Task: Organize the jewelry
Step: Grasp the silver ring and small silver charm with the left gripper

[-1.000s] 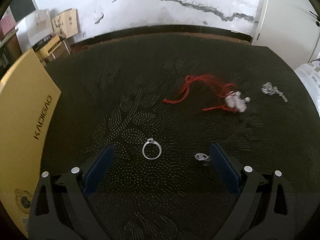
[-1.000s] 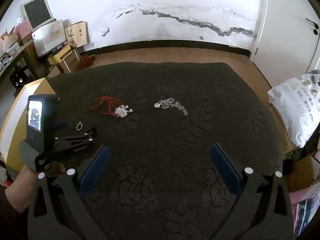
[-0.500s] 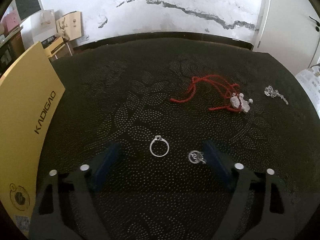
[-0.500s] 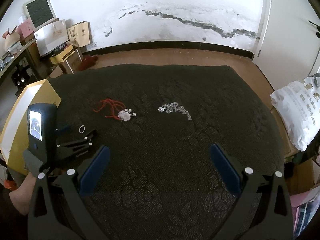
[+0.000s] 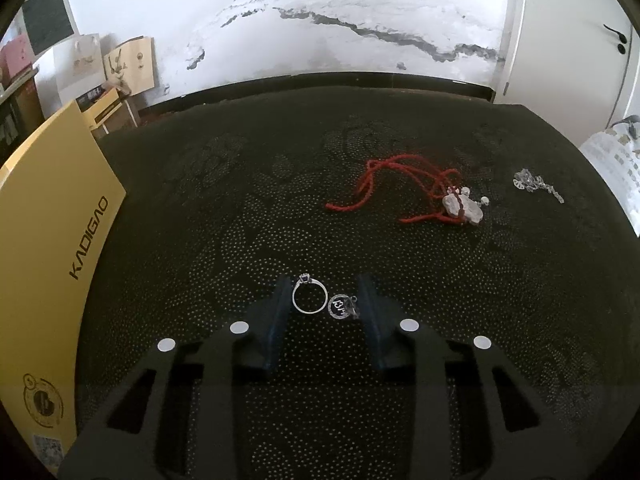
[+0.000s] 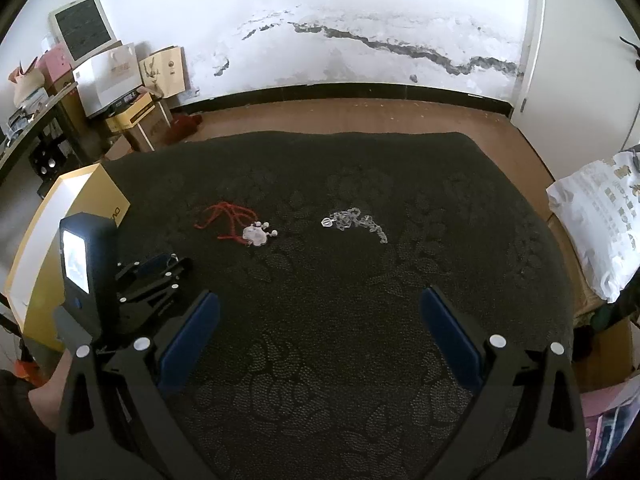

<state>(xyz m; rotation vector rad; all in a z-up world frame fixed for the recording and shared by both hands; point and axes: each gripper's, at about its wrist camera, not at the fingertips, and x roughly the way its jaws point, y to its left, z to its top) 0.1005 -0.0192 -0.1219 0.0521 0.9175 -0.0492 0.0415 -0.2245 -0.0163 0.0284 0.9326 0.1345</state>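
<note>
- Left tool [image 5: 322,294]: blue-padded fingers partly closed around a thin silver ring with a small dark stone [image 5: 308,298] and a round silver charm [image 5: 340,306]; both lie flat between the pads on the dark dotted floral-textured bedspread [image 5: 240,220].
- Beyond the ring: a red braided cord with a pale stone pendant [image 5: 416,196], then a crumpled silver chain [image 5: 536,184].
- Right tool [image 6: 320,328]: spread wide, holding nothing, over the bedspread.

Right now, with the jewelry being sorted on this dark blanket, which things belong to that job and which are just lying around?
Part of the job:
silver ring
round tag
red cord necklace
silver chain
yellow box
left gripper, closing around the ring and tag

Just lying about:
white printed bag
old monitor
paper bags
</note>
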